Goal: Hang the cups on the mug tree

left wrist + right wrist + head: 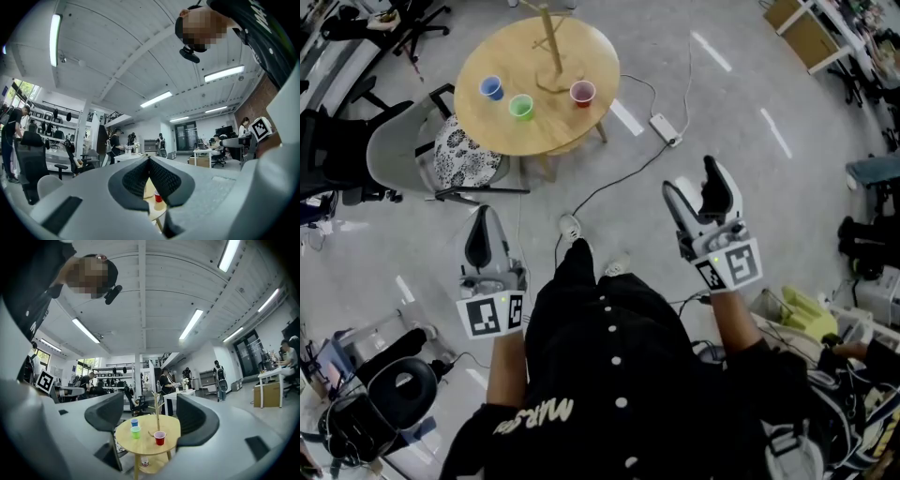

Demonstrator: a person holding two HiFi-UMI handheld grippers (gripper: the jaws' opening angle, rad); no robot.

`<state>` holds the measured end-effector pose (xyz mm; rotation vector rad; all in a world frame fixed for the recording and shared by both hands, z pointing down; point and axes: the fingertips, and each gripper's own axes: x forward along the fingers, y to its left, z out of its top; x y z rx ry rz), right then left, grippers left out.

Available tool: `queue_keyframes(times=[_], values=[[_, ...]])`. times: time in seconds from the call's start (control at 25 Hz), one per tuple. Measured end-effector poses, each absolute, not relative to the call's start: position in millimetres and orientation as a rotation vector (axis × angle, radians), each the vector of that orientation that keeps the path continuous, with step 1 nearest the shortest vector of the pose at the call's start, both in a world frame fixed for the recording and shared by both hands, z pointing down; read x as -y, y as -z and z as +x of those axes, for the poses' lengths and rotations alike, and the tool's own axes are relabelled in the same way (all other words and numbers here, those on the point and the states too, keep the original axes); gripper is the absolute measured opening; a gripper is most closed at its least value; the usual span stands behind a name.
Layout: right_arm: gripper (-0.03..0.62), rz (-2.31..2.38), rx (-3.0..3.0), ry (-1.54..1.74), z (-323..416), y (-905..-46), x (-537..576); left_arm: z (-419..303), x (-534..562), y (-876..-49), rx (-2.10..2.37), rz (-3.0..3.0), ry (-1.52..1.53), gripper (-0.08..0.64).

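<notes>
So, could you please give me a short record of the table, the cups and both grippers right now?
table: round, wooden, well ahead of the person
mug tree: upright on the table, no cup on it
cups: blue cup, green cup, red cup, all upright on the tabletop
left gripper: jaws together, empty
right gripper: jaws apart, empty
progress: nothing hung yet

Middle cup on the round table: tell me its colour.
Green; the cup shows best in the head view.
</notes>
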<state>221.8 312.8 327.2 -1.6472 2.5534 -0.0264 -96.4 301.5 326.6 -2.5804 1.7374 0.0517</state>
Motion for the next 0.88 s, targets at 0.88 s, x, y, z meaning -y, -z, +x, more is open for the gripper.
queue_keyframes(times=[0.88], values=[[0.342,-1.672,-2.498,-0.019,143,-293,-109,-160,-94,-309,-1.646,-2.621,-0.202,-0.003]])
